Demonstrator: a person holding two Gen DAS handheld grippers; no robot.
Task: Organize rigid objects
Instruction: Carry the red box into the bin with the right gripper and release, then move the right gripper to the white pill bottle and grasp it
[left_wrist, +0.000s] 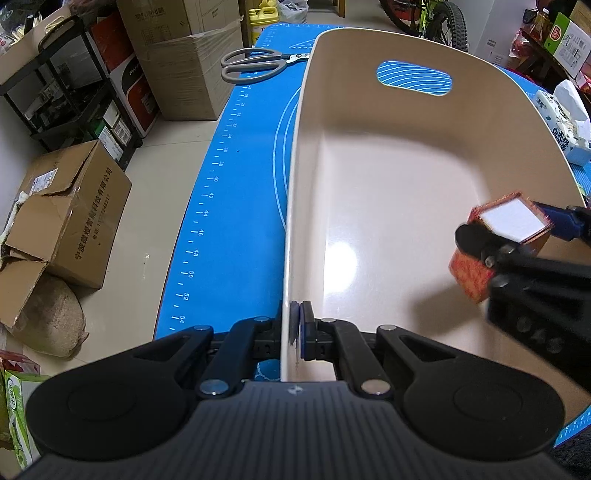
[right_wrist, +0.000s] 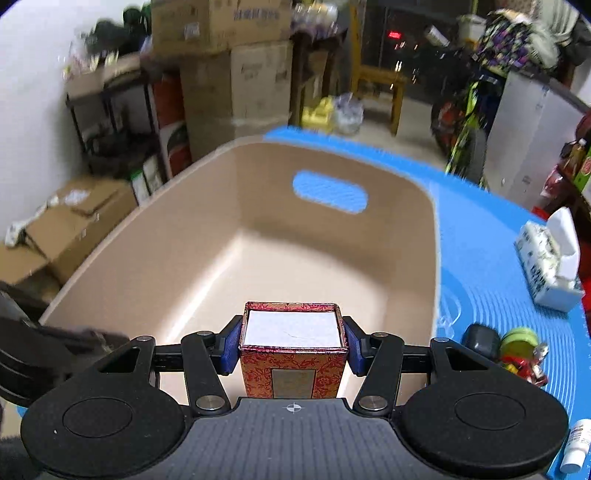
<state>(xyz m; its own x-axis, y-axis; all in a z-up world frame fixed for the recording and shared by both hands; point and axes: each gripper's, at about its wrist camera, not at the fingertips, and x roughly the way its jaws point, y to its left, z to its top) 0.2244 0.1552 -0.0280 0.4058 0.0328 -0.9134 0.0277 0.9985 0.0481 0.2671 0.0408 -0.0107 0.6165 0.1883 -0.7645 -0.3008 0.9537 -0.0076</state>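
Two grippers work my beige bin (left_wrist: 406, 155); my left gripper (left_wrist: 300, 325) is clamped on its near-left rim; my right gripper (right_wrist: 293, 345) is clamped on a red patterned box (right_wrist: 293, 354), open top upward, held above the bin's floor; scissors (left_wrist: 258, 64) lie on the blue mat (left_wrist: 236, 184) beyond.
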